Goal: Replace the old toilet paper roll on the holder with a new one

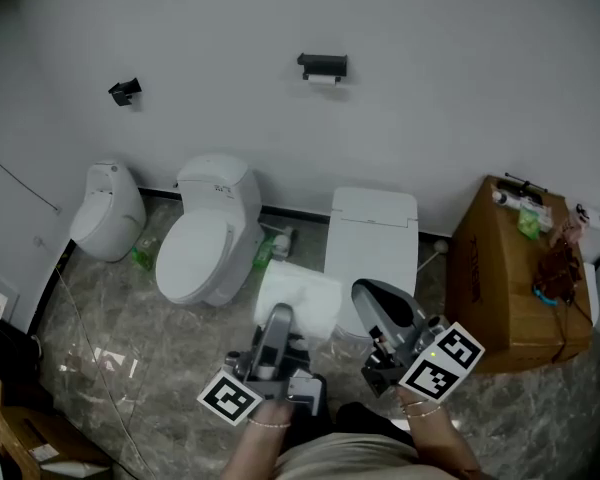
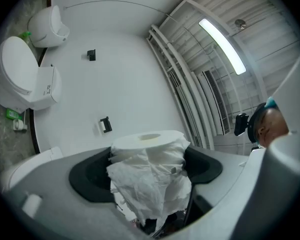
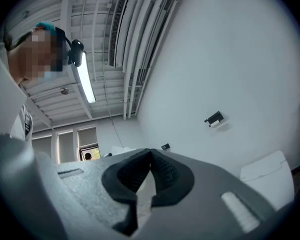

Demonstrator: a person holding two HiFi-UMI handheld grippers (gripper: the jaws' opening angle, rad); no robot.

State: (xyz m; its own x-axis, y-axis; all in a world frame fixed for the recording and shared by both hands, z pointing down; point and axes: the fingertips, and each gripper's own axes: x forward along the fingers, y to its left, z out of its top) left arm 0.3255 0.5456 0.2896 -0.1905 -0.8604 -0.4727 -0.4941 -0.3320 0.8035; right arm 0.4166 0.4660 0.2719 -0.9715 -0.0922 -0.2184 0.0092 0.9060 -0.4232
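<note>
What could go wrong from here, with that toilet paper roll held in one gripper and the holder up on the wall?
1. Loose, crumpled sheets hang off the new roll in the left gripper; they might unwind or snag.
2. The holder carries what looks like an old roll; the right gripper, fingers closed and empty, has to clear it first.
3. A dropped roll would probably land on the floor by the toilet.

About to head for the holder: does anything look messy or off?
Yes. The roll in the left gripper is ragged: its outer sheets hang loose and crumpled down its front. Otherwise nothing stands out; the right gripper is shut and empty.
</note>
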